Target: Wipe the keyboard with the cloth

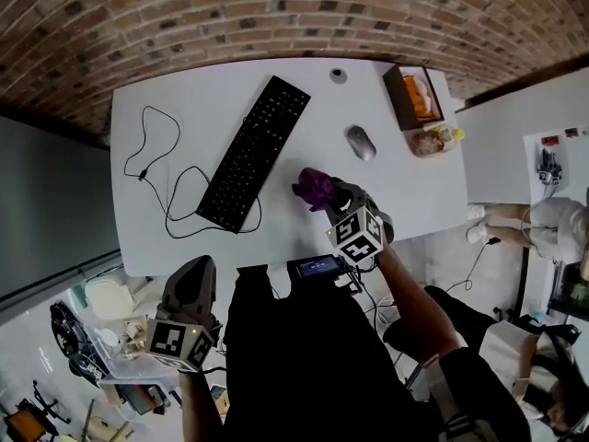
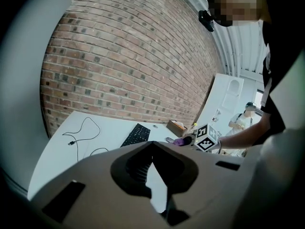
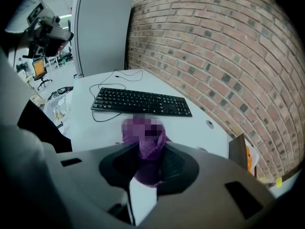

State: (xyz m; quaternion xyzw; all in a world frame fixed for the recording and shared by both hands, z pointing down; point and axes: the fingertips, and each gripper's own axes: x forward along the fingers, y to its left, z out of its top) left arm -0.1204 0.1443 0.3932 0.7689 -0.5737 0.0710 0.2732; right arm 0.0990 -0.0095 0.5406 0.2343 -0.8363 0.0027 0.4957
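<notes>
The black keyboard [image 1: 253, 155] [image 3: 140, 101] [image 2: 138, 133] lies slantwise on the white table [image 1: 166, 247]. My right gripper [image 1: 329, 194] [image 3: 148, 151] is shut on the purple cloth [image 1: 316, 186] [image 3: 148, 144], which bunches out past the jaws. It hangs above the table just right of the keyboard's near end, without touching it. My left gripper [image 1: 196, 270] [image 2: 152, 144] is off the table's near left edge, jaws together with nothing between them. In the left gripper view the cloth [image 2: 179, 141] shows far off beside the right gripper's marker cube [image 2: 207, 138].
A grey mouse [image 1: 361, 143] lies right of the keyboard. The keyboard's black cable [image 1: 156, 168] loops across the table's left part. A cardboard box [image 1: 416, 95] and a snack bag [image 1: 433, 139] sit at the far right corner. Another person [image 1: 543, 219] stands to the right.
</notes>
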